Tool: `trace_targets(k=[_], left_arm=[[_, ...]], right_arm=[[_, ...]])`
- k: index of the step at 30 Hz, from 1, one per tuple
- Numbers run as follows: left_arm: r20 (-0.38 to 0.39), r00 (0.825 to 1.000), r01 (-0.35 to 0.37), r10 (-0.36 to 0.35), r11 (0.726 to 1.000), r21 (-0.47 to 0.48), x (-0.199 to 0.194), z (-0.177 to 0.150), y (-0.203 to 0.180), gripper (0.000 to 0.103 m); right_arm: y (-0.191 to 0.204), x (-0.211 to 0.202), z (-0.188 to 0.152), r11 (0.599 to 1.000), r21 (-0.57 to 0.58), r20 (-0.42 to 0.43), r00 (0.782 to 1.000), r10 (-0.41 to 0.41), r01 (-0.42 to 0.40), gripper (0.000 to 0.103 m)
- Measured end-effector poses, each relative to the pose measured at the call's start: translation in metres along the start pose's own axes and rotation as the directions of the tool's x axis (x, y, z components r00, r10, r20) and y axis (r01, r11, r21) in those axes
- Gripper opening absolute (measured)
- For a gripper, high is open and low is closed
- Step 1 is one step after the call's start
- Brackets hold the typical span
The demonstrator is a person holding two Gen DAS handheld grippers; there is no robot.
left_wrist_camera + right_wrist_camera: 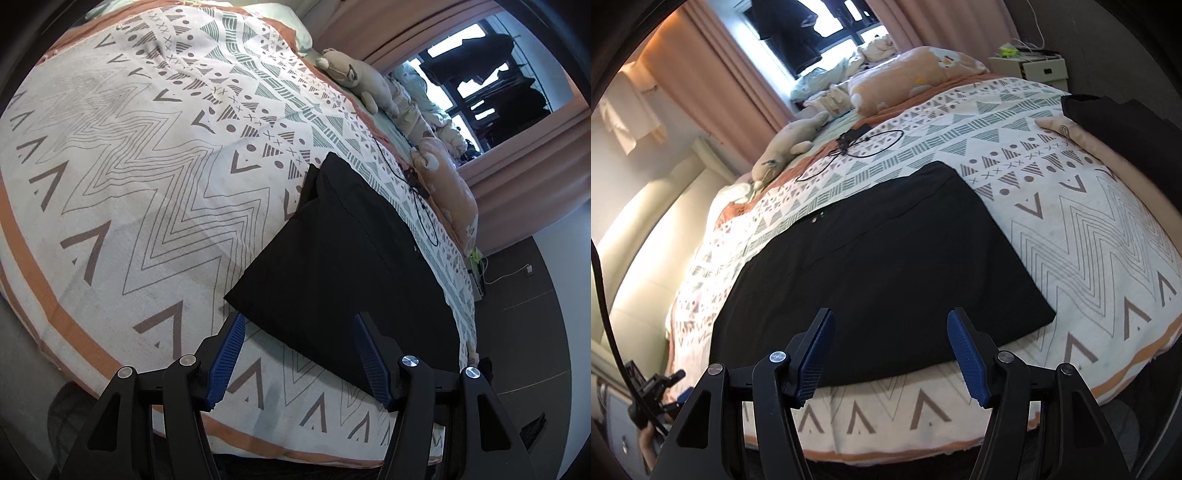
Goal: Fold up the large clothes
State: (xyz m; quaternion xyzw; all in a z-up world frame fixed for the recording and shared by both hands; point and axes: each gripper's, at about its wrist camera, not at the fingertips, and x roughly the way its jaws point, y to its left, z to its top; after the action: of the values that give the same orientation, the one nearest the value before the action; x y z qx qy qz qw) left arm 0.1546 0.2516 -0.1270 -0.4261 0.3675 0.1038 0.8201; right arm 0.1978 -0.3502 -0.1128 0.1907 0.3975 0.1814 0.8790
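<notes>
A black garment point(343, 258) lies flat on the patterned bedspread point(147, 177), folded into a rough rectangle near the bed's near edge. In the right wrist view the same black garment point(879, 269) spreads across the middle of the bedspread point(1089, 236). My left gripper point(299, 321) hangs open just above the garment's near edge, nothing between its blue pads. My right gripper point(890, 317) is also open, its fingertips over the garment's near edge and holding nothing.
Plush toys point(354, 74) and a peach pillow point(916, 77) line the far side of the bed. A black cable point(864, 144) lies on the spread beyond the garment. More dark and beige clothes point(1115, 118) sit at the right. A nightstand point(1030, 66) stands behind.
</notes>
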Motion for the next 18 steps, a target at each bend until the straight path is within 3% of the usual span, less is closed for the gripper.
trace_targets(k=[5,9,18], left_arm=[[-0.018,1.0,0.026,-0.026,1.0,0.004,-0.001,-0.023,0.01,0.062],[-0.014,0.998,0.061,-0.061,0.998,-0.028,-0.002,-0.033,0.022,0.062],[-0.035,0.996,0.084,-0.087,0.994,-0.075,0.03,-0.02,0.024,0.062]], right_arm=[[0.007,-0.008,-0.034,0.999,-0.053,0.0,1.0,-0.002,0.002,0.064],[0.017,0.001,-0.042,0.997,-0.073,-0.027,1.0,-0.002,0.0,0.064],[0.078,0.055,-0.051,0.978,-0.205,-0.14,0.99,0.004,-0.033,0.063]])
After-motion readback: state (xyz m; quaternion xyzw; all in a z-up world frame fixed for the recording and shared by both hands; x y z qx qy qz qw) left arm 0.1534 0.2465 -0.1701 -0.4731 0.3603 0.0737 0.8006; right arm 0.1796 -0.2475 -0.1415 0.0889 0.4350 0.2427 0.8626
